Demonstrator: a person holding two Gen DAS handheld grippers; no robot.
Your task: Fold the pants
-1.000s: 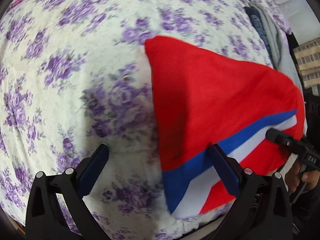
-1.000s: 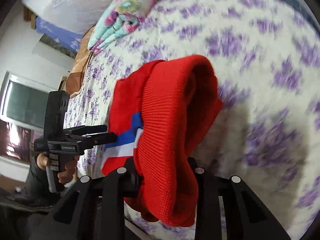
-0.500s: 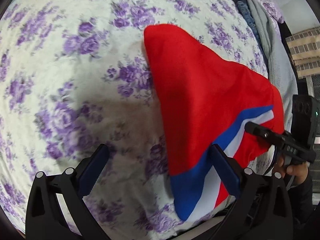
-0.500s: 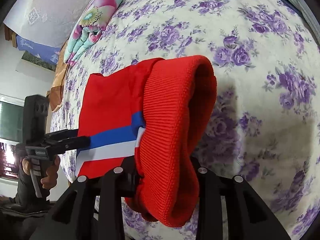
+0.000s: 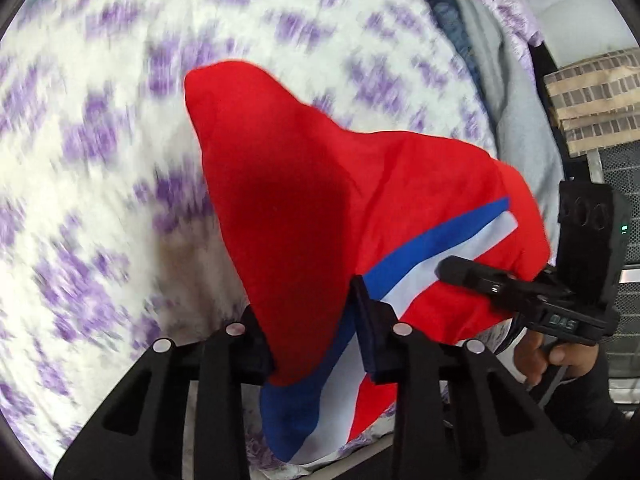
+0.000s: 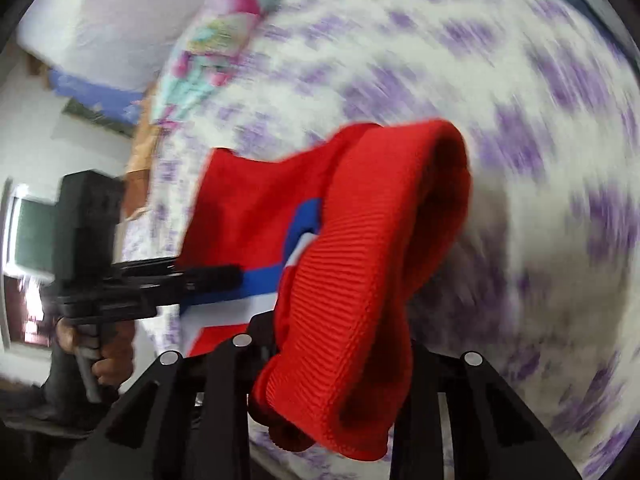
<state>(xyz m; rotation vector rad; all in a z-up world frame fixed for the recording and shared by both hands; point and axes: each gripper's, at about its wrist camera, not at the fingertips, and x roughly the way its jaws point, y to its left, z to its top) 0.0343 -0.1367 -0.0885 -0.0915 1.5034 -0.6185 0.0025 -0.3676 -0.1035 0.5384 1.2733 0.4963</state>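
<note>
Red pants (image 5: 320,200) with a blue and white side stripe hang lifted over the flowered bed sheet (image 5: 100,160). My left gripper (image 5: 314,332) is closing its jaws on the striped edge, with the cloth pinched between the pads. In the right wrist view the ribbed red waistband (image 6: 360,260) bunches between the jaws of my right gripper (image 6: 332,360), which are closing on it. The left gripper (image 6: 224,276) reaches the stripe from the left there. The right gripper (image 5: 444,270) shows against the cloth in the left wrist view, with a hand below it.
A flowered pillow (image 6: 216,40) lies at the head of the bed. Grey and blue clothes (image 5: 512,100) are piled along the bed's far side, beside a checked bundle (image 5: 592,112). The bed's near edge runs just below both grippers.
My left gripper went from wide open to closed on the pants' striped edge. The pants have risen off the sheet. Both views are now blurred by motion.
</note>
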